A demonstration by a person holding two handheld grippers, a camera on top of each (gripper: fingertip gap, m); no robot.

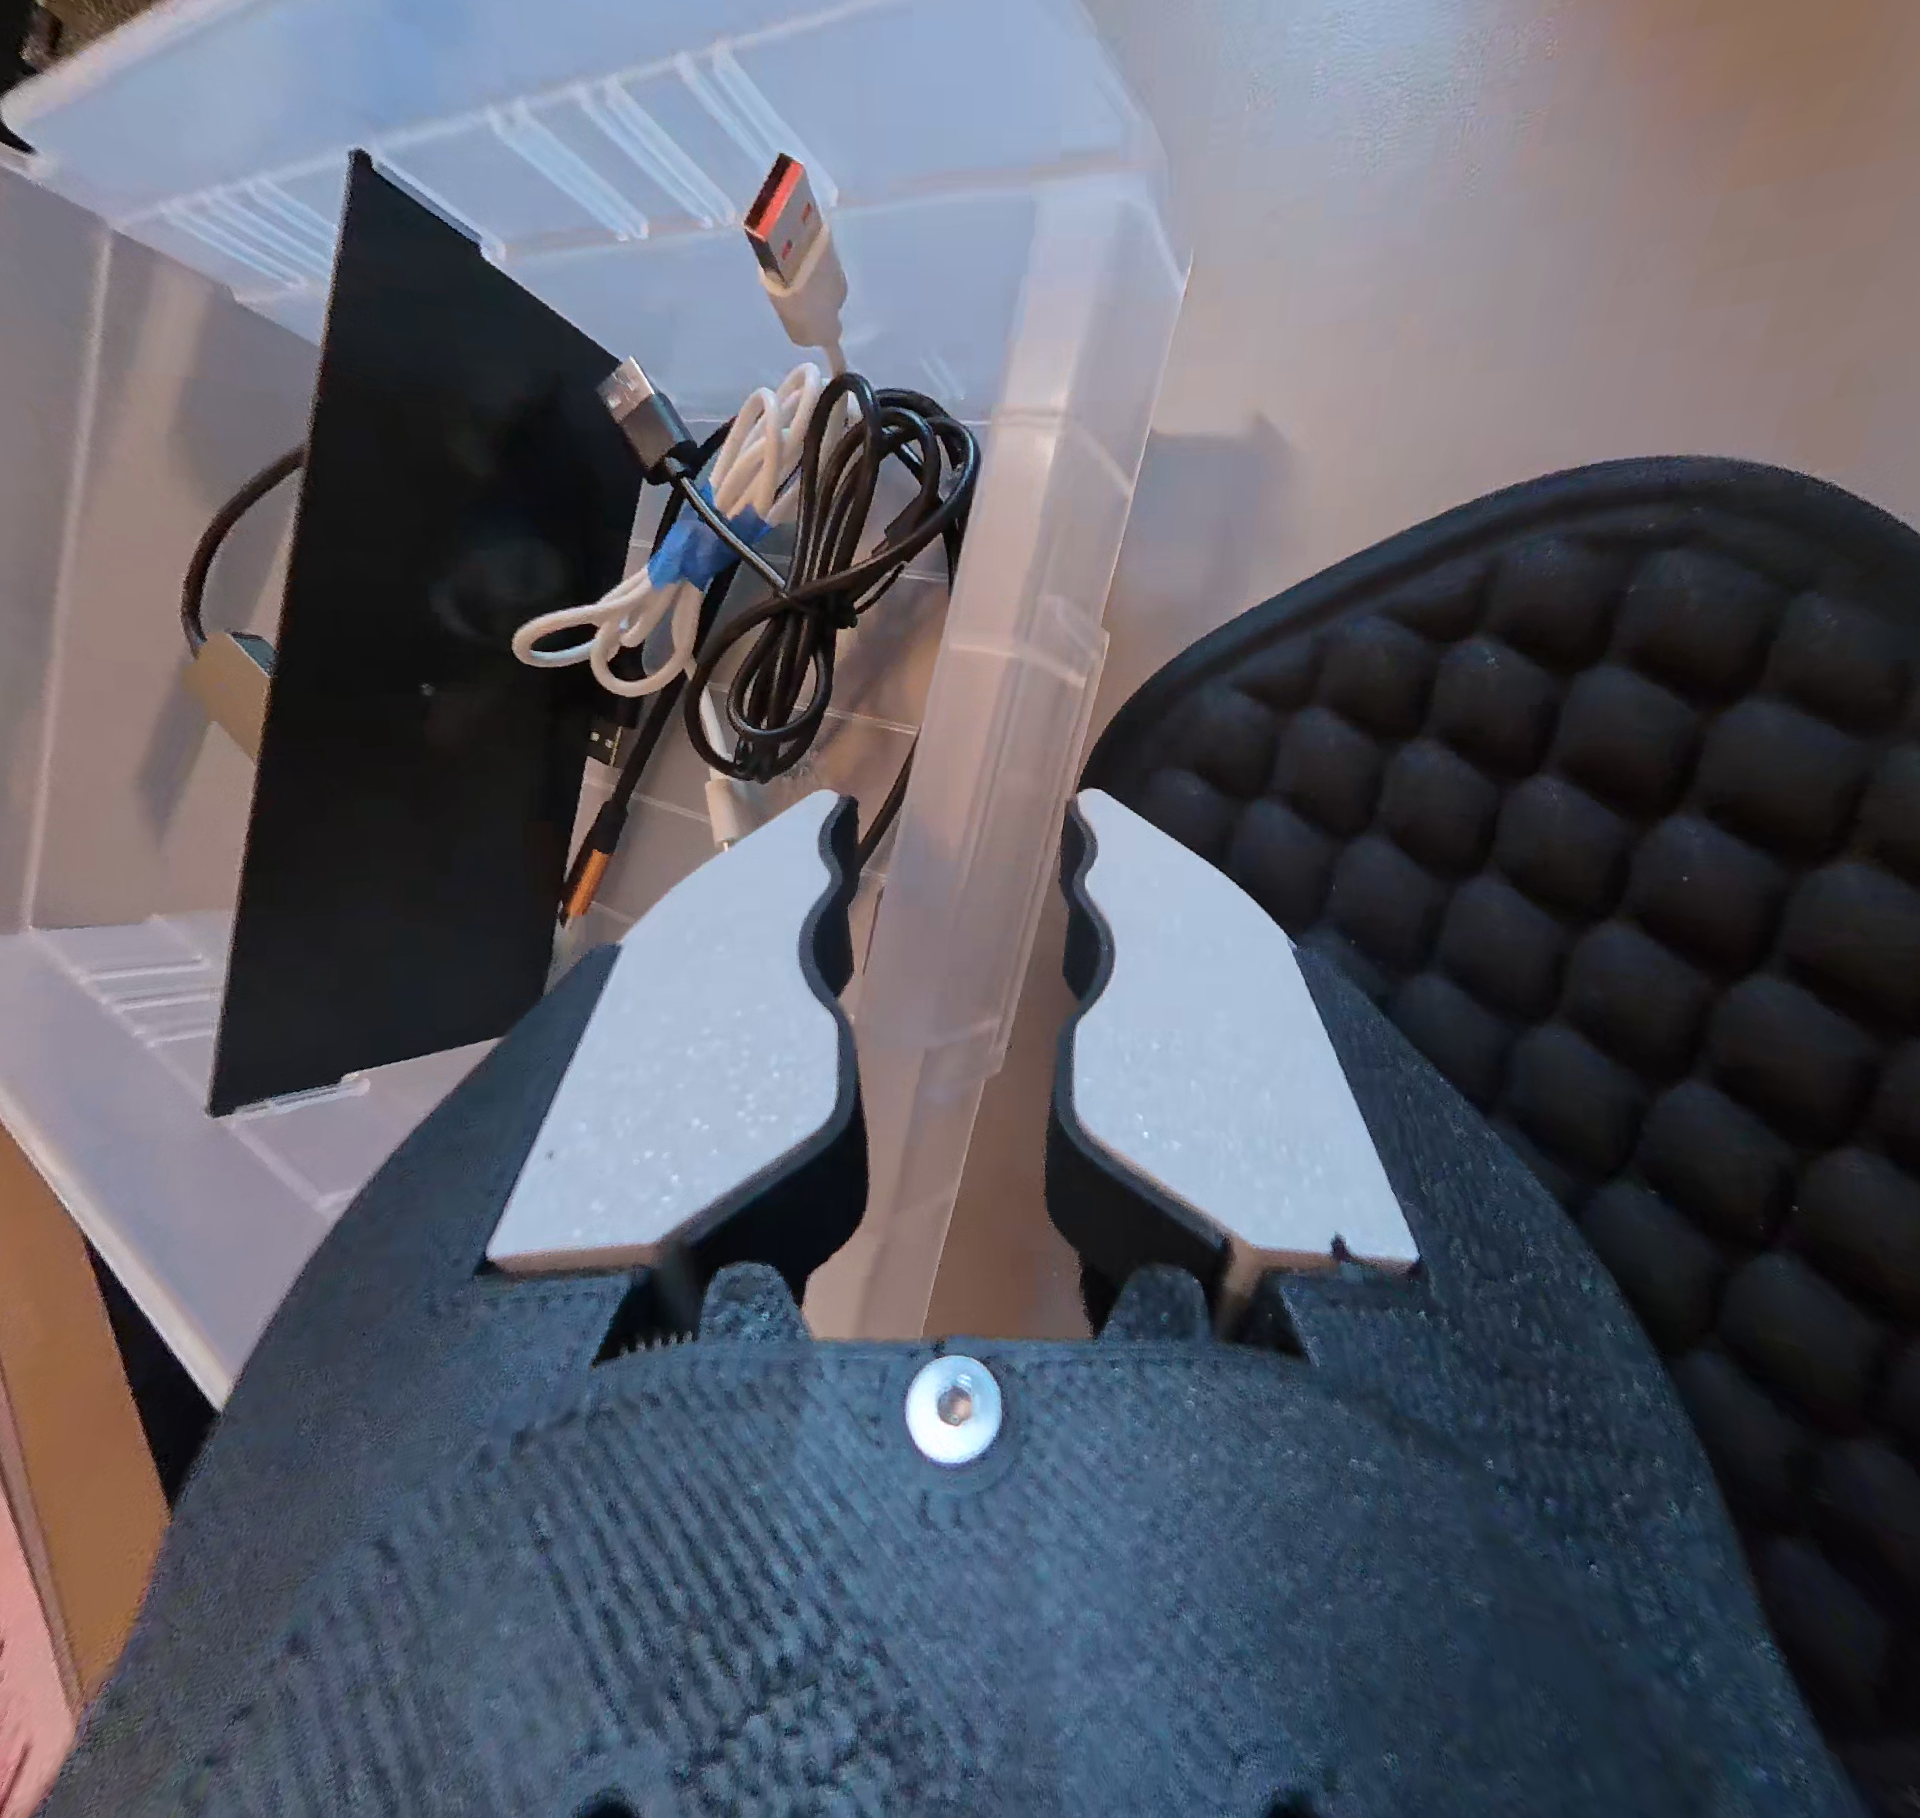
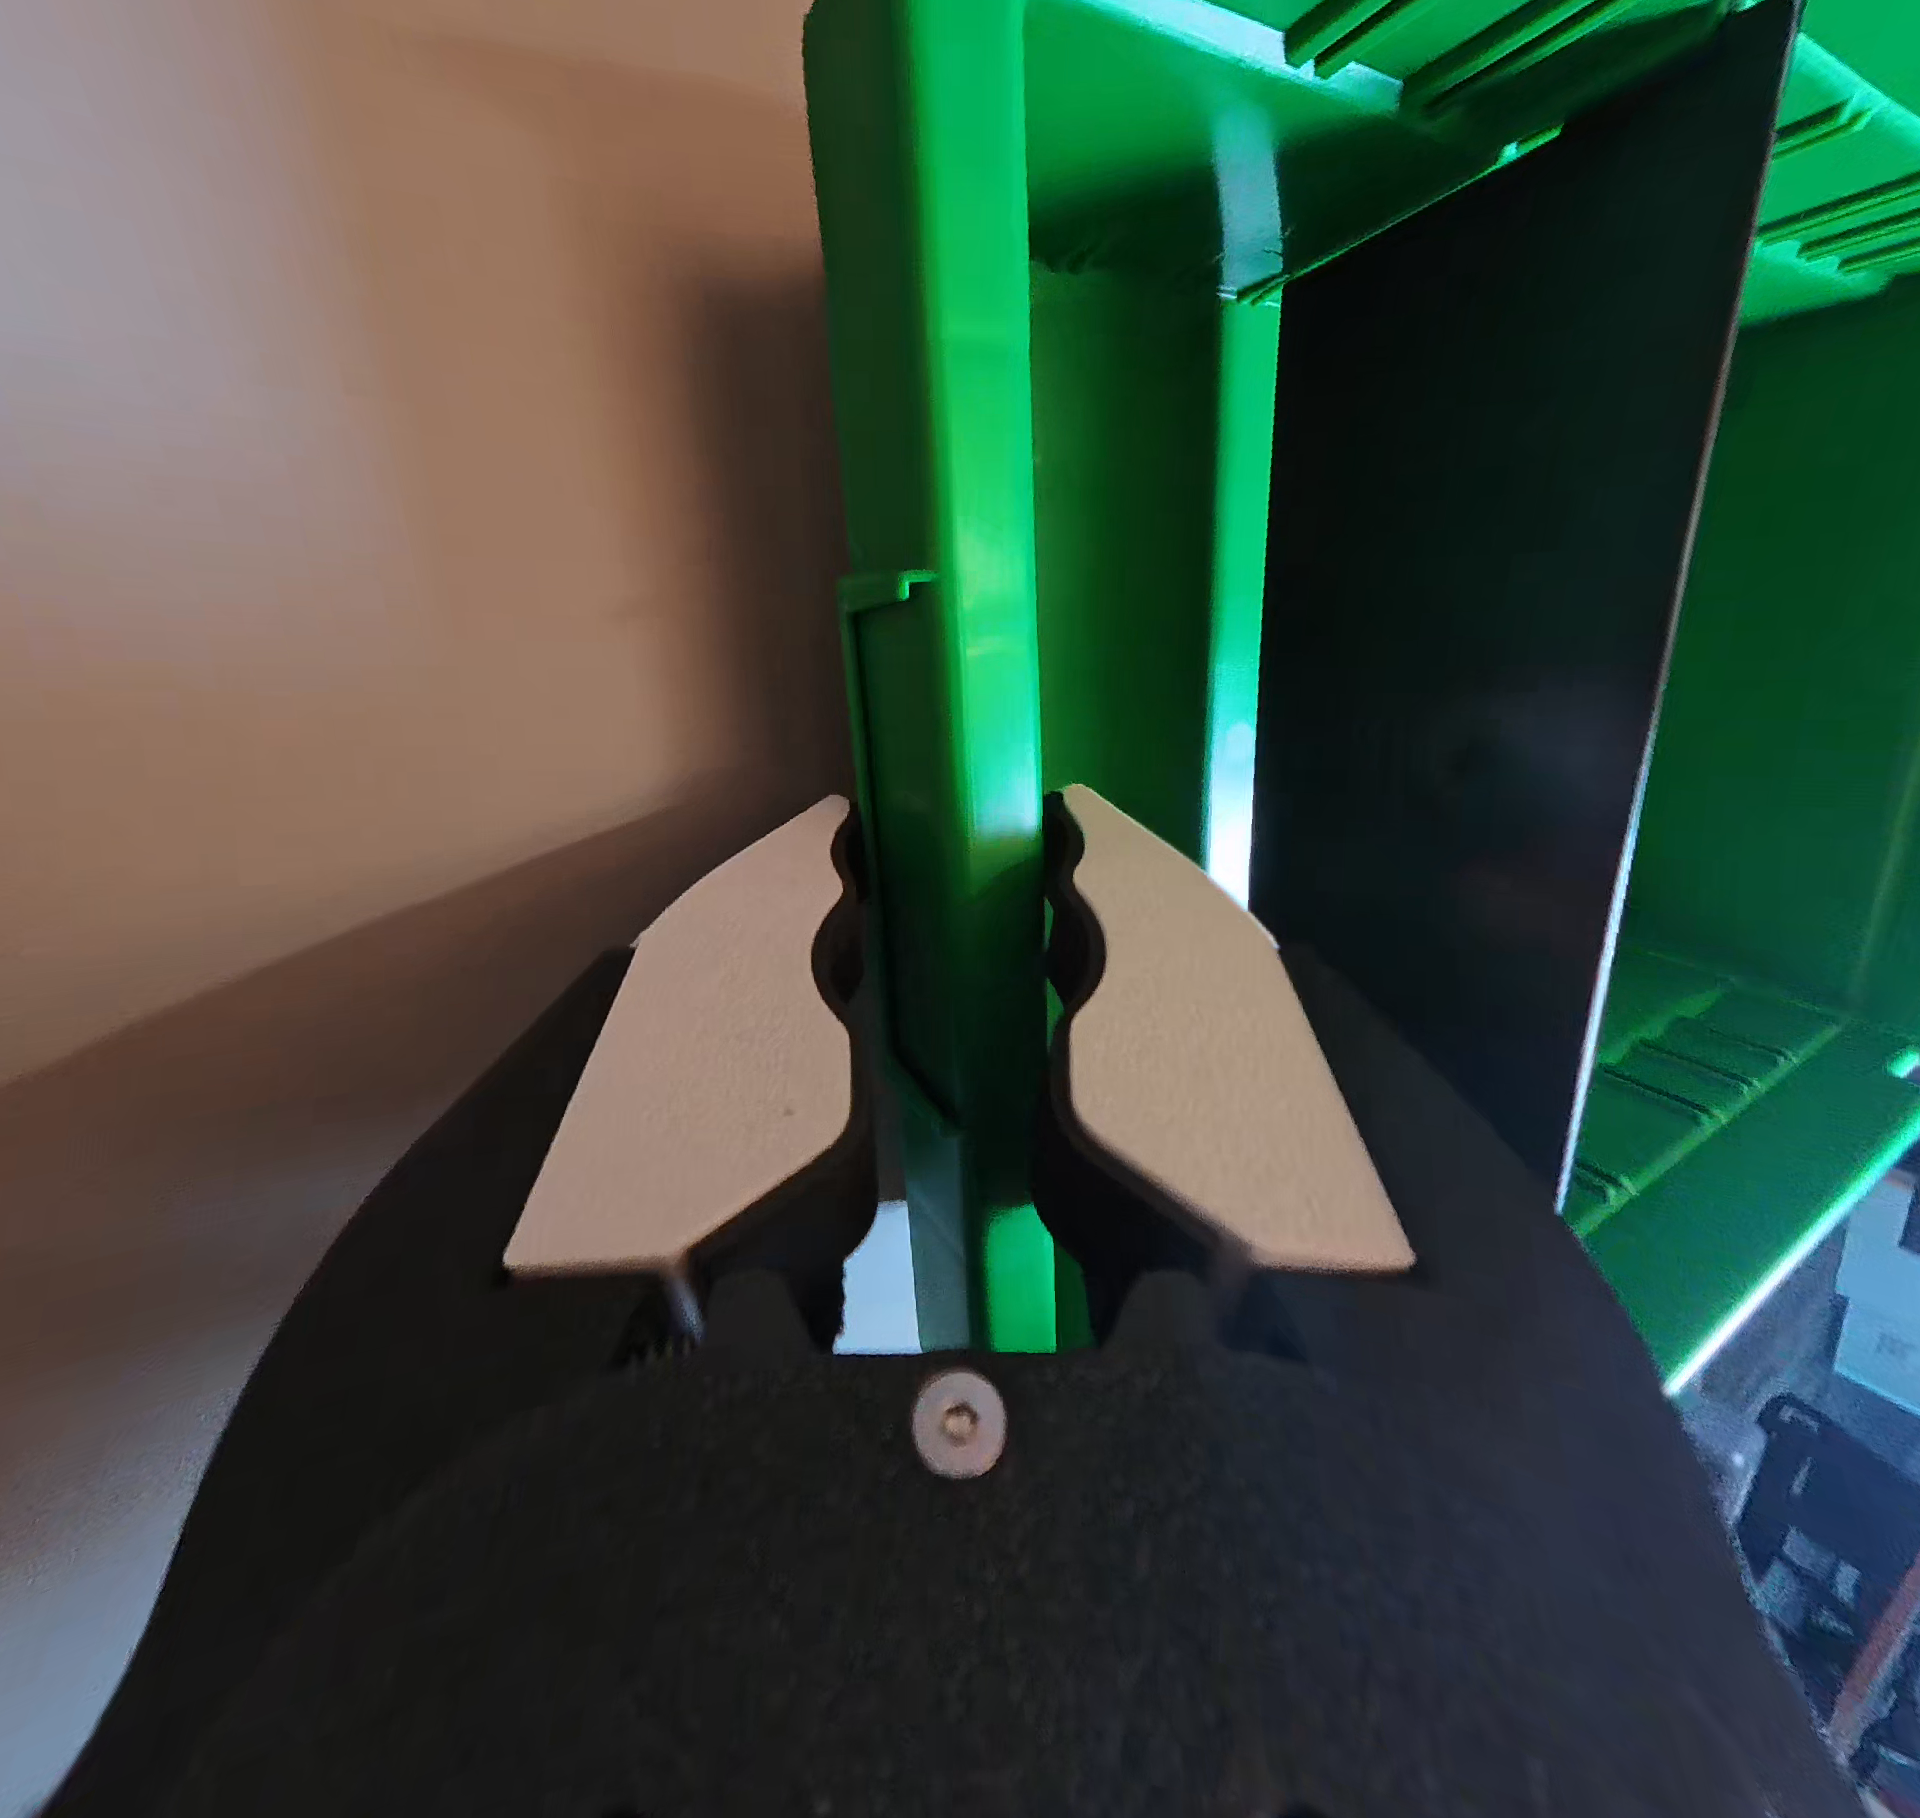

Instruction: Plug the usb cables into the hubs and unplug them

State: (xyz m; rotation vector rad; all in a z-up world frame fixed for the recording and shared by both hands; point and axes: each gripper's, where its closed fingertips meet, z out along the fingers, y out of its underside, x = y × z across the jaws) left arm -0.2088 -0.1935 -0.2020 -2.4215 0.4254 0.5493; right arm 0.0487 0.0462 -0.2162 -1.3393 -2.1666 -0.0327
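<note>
My left gripper (image 1: 961, 812) straddles the right wall of a clear plastic bin (image 1: 1039, 573) and looks shut on it. Inside the bin lie a coiled white USB cable (image 1: 665, 605) with its plug (image 1: 784, 220) pointing up, a bundled black USB cable (image 1: 831, 573) and a silver-tipped black plug (image 1: 634, 397). A black divider (image 1: 416, 677) splits the bin. A grey hub (image 1: 234, 677) with a black lead shows behind it. My right gripper (image 2: 951, 823) is shut on the left wall of a green bin (image 2: 935, 314).
A black quilted cushion (image 1: 1610, 885) lies right of the clear bin. The green bin holds a black divider (image 2: 1507, 573); the compartment by my fingers looks empty. Both bins are over a beige tabletop (image 2: 364, 521). Dark clutter (image 2: 1818, 1456) shows at lower right. The left gripper's tips are roughly 35 cm from the right gripper's.
</note>
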